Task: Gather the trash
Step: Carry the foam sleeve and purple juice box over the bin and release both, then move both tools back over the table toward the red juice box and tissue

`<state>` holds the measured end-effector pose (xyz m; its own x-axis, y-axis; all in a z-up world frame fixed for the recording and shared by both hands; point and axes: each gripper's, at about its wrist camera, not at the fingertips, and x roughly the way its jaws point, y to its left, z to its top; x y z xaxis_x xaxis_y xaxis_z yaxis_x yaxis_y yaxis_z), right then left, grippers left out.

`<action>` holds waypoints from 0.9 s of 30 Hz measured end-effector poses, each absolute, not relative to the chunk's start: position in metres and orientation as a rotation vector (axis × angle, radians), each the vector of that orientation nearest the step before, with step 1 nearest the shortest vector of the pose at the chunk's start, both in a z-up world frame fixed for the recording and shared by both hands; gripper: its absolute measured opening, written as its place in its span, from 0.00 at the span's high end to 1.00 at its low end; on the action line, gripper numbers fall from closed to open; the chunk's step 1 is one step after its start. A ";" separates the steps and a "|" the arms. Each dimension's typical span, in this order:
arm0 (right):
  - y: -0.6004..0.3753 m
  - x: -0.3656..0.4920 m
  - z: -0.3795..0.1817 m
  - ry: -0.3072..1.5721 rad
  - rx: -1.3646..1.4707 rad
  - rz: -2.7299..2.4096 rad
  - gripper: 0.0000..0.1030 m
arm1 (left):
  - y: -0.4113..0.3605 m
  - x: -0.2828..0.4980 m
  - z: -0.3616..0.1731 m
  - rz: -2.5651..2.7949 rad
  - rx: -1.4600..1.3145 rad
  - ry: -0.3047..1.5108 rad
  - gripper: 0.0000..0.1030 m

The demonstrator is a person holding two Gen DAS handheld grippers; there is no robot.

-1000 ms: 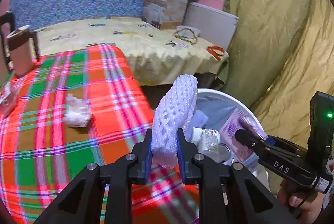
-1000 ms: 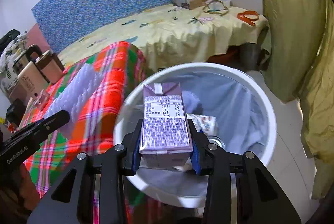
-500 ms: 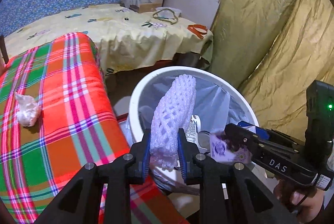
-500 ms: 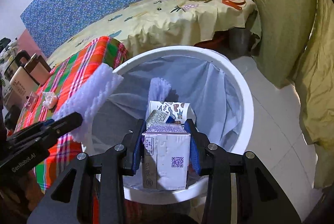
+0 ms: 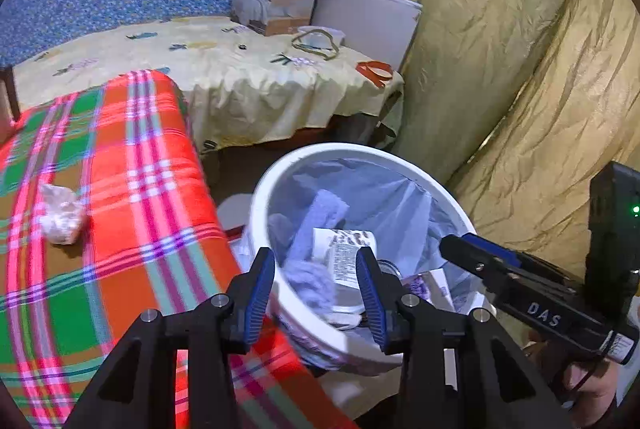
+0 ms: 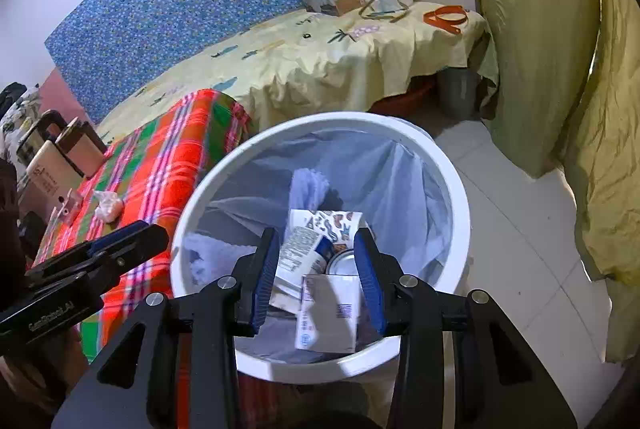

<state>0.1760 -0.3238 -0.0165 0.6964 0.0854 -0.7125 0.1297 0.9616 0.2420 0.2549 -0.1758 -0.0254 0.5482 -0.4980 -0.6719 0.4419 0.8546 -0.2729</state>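
Left wrist view: left tongs [image 5: 316, 283] are opening w/ nothing between them now; the foam net they gripped a sec ago is gone, prob. down in the bin [image 5: 460, 217] just ahead. Right wrist view adds that the right tongs [image 6: 316, 275] hang half-open, the carton [image 6: 328, 313] loose below them inside the bin, while a tissue wad [image 6: 107, 207] waits on the plaid cloth [image 6: 160, 165] off left.

Blue floral wall panel [image 6: 172, 9] behind bed with yellow sheet [image 6: 320, 65]; olive curtain [image 6: 540, 29] at right, white tiled floor [image 6: 520, 229], plaid-covered tabletop [image 5: 120, 189] left.
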 end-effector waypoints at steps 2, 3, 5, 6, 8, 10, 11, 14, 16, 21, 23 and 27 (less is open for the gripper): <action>-0.318 0.176 -0.014 0.798 0.281 -0.016 0.60 | -0.165 0.253 -0.021 -0.543 -0.081 0.807 0.59; -0.314 0.176 -0.012 0.795 0.276 -0.008 0.60 | -0.161 0.252 -0.020 -0.536 -0.082 0.803 0.59; -0.309 0.177 -0.011 0.793 0.270 0.004 0.60 | -0.151 0.250 -0.017 -0.517 -0.083 0.791 0.59; -0.305 0.178 -0.010 0.791 0.267 0.010 0.60 | -0.145 0.249 -0.016 -0.510 -0.085 0.787 0.59; -0.297 0.179 -0.008 0.788 0.261 0.029 0.59 | -0.133 0.247 -0.013 -0.490 -0.090 0.782 0.59; -0.291 0.180 -0.007 0.786 0.255 0.042 0.57 | -0.120 0.245 -0.011 -0.467 -0.090 0.774 0.59; -0.287 0.181 -0.007 0.787 0.251 0.048 0.57 | -0.115 0.244 -0.010 -0.455 -0.089 0.773 0.59; -0.276 0.182 -0.006 0.789 0.234 0.060 0.56 | -0.098 0.245 -0.009 -0.425 -0.093 0.770 0.59; -0.267 0.185 -0.005 0.791 0.222 0.072 0.56 | -0.087 0.246 -0.008 -0.396 -0.094 0.769 0.59; -0.242 0.192 -0.001 0.791 0.185 0.122 0.56 | -0.055 0.250 -0.005 -0.328 -0.114 0.756 0.59; -0.232 0.196 0.000 0.790 0.171 0.149 0.56 | -0.044 0.251 -0.005 -0.314 -0.122 0.752 0.59; -0.217 0.200 0.002 0.789 0.143 0.170 0.56 | -0.024 0.253 -0.004 -0.292 -0.150 0.744 0.59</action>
<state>0.1996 -0.2174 0.0025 0.6923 0.2049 -0.6919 -0.0984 0.9767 0.1908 0.2535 -0.0242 -0.0043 0.6975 -0.3138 -0.6442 0.2079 0.9490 -0.2371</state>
